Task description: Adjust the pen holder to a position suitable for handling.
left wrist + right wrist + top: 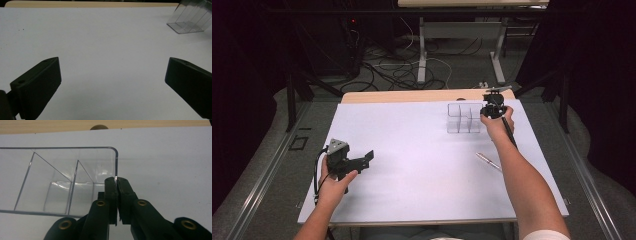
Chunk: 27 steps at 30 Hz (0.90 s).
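Dim, soft frames; dark surroundings, faint shadows.

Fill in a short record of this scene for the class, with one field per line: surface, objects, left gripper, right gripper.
surface: white table top with a wooden strip along the far edge
objects: clear plastic organiser with dividers, nothing inside it; silver pen lying loose on the table near the right forearm
left gripper: jaws wide apart, nothing between them, over bare table
right gripper: jaws closed on the organiser's right-hand wall at its top rim

One clear divided organizer [463,119], one pen [488,161], two grippers (one per hand)
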Each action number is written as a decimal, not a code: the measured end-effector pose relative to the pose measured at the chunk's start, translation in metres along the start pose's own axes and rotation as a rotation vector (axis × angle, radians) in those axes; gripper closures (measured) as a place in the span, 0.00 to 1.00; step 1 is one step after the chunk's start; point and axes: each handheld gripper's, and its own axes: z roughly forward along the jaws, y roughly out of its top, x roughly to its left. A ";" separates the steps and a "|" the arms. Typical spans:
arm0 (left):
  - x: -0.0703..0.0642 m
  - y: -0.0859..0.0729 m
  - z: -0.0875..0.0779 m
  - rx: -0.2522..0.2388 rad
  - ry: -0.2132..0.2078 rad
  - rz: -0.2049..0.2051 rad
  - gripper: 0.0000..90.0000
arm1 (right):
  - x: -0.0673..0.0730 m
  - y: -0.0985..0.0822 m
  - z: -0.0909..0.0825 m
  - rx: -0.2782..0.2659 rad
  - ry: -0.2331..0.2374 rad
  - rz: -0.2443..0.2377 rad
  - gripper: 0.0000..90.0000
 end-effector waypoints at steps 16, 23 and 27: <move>-0.001 0.000 0.001 0.002 0.001 0.001 0.01 | 0.003 -0.005 -0.005 0.024 0.053 0.030 0.97; -0.001 0.000 0.002 0.005 0.000 0.002 0.01 | 0.009 -0.013 -0.010 0.031 0.081 0.040 0.97; -0.002 0.000 0.002 0.005 -0.001 0.005 0.01 | 0.015 -0.018 -0.013 0.031 0.099 0.042 0.96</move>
